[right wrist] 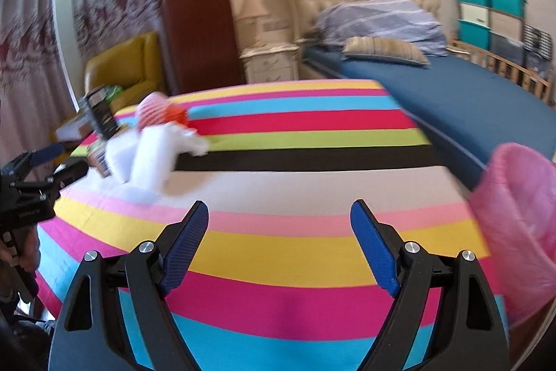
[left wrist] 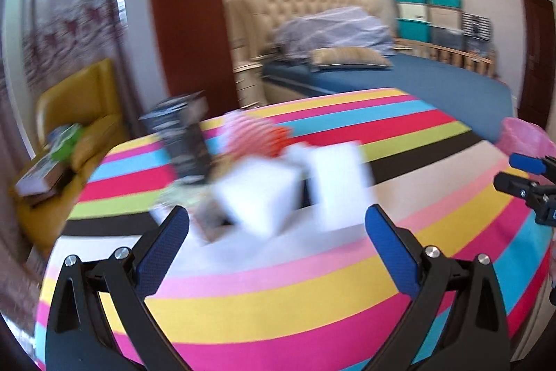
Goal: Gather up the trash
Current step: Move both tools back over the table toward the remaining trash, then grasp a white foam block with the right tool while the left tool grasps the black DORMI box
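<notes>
Left gripper [left wrist: 276, 225] spread, empty, white trash pile [left wrist: 278, 186] just ahead, touching nothing.

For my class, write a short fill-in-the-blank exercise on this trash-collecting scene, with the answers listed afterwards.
1. The trash pile lies on a cloth with coloured ____.
2. The bin at the table's edge is lined with a ____ bag.
3. The right gripper has its jaws ____, with nothing between them.
4. The armchair beside the curtain is ____.

Answers: stripes; pink; open; yellow
</notes>
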`<action>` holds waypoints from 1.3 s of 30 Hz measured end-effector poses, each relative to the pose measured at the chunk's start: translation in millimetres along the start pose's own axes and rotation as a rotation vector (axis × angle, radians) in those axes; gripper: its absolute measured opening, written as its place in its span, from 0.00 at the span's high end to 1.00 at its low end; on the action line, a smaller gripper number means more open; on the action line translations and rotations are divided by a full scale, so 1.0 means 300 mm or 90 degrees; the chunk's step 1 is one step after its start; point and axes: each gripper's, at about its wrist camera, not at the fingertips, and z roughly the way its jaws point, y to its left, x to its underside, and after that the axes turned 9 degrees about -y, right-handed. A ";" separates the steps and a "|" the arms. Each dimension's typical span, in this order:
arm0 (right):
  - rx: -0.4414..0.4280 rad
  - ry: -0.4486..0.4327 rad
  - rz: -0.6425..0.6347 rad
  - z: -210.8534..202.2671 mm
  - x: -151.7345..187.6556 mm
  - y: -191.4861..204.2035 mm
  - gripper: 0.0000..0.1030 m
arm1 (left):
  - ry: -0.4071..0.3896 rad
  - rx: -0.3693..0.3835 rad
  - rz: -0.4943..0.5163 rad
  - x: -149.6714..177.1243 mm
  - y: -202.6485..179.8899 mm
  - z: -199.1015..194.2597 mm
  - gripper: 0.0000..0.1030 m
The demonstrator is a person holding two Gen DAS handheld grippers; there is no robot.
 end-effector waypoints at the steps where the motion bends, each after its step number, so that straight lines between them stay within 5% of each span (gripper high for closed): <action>1: -0.010 0.007 -0.008 0.019 0.002 0.047 0.23 | 0.002 -0.011 -0.004 0.007 0.038 -0.007 0.05; 9: -0.049 0.047 -0.071 0.137 -0.011 0.317 0.22 | -0.004 -0.078 -0.042 0.053 0.303 -0.067 0.05; 20: -0.021 0.092 -0.092 0.321 -0.057 0.500 0.21 | 0.008 -0.095 -0.051 0.053 0.354 -0.051 0.05; 27: 0.019 0.123 -0.082 0.436 -0.078 0.524 0.22 | 0.010 -0.064 -0.060 0.018 0.353 -0.003 0.05; 30: 0.017 0.123 -0.074 0.428 -0.078 0.506 0.33 | 0.010 -0.054 -0.055 -0.002 0.341 0.026 0.05; 32: -0.002 0.125 -0.048 0.418 -0.074 0.480 0.49 | 0.014 -0.039 -0.059 -0.010 0.330 0.050 0.05; 39: -0.012 0.084 -0.052 0.351 -0.068 0.472 0.51 | 0.025 -0.027 -0.053 -0.032 0.270 0.129 0.05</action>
